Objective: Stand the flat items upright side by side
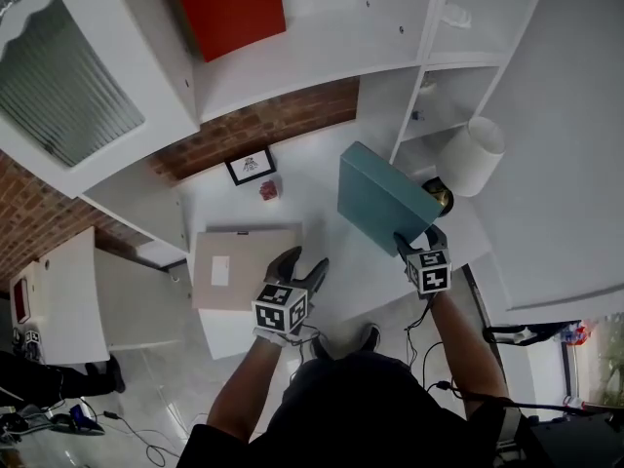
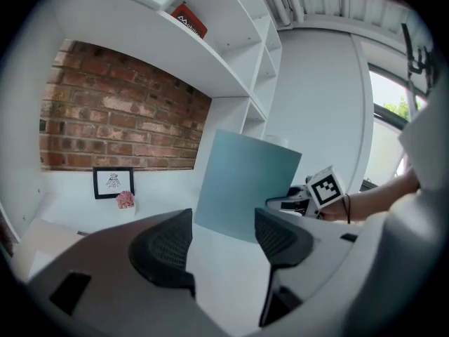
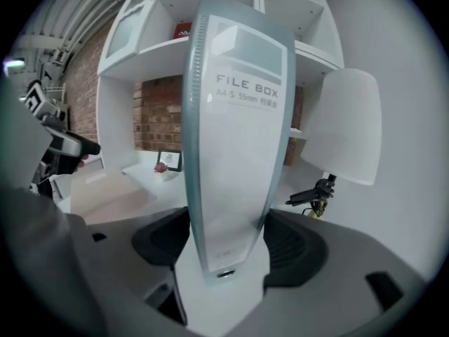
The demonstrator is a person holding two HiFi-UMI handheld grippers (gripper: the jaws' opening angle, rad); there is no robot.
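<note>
A teal file box (image 1: 380,198) stands upright on the white desk (image 1: 322,164), tilted a little. My right gripper (image 1: 421,242) is shut on its near spine; in the right gripper view the labelled spine (image 3: 235,153) fills the gap and both pads press its sides. In the left gripper view the box's broad teal face (image 2: 242,184) stands ahead, right of centre. A beige flat box (image 1: 244,266) lies flat on the desk at the left. My left gripper (image 1: 304,264) hovers at that box's right edge, open with nothing between its fingers (image 2: 165,248).
A framed picture (image 1: 251,166) and a small pink flower (image 1: 269,190) stand by the brick wall at the back. A lamp with a white shade (image 1: 471,154) is right of the file box. White shelves rise above, one holding a red box (image 1: 229,3).
</note>
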